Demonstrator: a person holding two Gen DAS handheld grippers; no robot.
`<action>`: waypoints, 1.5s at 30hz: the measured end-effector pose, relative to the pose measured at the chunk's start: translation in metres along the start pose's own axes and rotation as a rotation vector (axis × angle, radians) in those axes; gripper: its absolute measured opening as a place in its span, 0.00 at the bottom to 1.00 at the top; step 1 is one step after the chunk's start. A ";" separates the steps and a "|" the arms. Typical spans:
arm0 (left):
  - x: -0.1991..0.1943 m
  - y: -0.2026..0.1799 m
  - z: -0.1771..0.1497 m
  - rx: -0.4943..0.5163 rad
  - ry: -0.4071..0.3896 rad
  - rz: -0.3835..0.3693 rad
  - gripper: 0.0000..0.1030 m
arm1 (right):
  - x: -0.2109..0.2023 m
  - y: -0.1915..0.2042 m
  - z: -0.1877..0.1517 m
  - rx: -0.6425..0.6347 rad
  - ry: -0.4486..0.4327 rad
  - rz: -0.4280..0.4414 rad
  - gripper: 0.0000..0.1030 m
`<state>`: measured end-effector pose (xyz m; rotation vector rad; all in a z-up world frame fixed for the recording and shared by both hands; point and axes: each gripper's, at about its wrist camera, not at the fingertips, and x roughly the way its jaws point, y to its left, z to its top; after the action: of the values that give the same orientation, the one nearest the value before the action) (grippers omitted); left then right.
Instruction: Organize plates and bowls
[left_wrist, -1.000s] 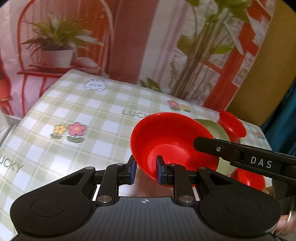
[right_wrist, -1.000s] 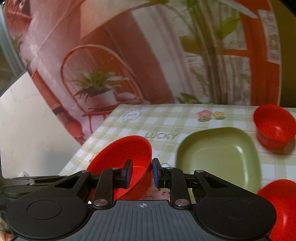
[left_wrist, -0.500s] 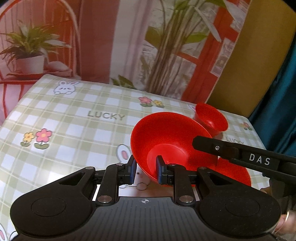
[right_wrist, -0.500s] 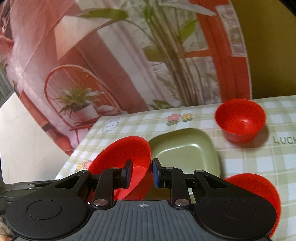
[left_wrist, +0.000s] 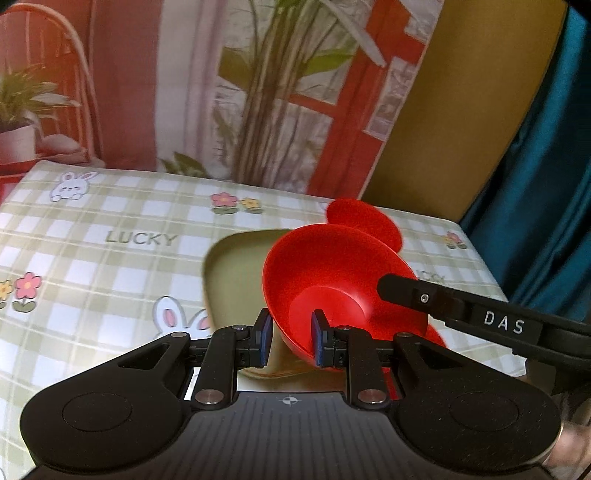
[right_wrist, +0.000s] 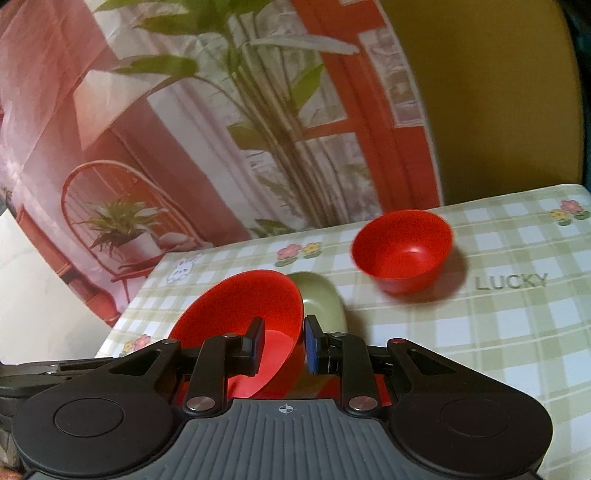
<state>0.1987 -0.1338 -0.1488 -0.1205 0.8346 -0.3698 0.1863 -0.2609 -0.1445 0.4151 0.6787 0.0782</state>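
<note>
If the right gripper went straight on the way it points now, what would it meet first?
The right gripper is shut on the wall of a large red bowl. Straight past it lies the green plate on the checked tablecloth; that is probably first, though depth is unclear. The small red bowl sits off to the right.

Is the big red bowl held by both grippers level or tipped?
Tipped. The big red bowl shows its inside to the left wrist view, its rim clamped by the left gripper and right gripper, over the green plate.

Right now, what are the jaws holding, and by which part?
Both grippers clamp the same wide red plastic bowl by its rim: left gripper on the near-left edge, right gripper on the opposite edge.
</note>
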 end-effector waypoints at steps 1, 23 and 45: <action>0.001 -0.003 0.000 0.003 0.001 -0.007 0.23 | -0.002 -0.002 0.000 0.001 -0.001 -0.006 0.21; 0.021 -0.050 -0.020 0.088 0.066 -0.109 0.23 | -0.039 -0.052 -0.020 0.034 0.007 -0.113 0.22; 0.035 -0.062 -0.035 0.151 0.110 -0.086 0.23 | -0.031 -0.074 -0.036 0.052 0.049 -0.133 0.22</action>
<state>0.1772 -0.2029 -0.1807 0.0052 0.9083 -0.5224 0.1351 -0.3220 -0.1807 0.4183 0.7563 -0.0555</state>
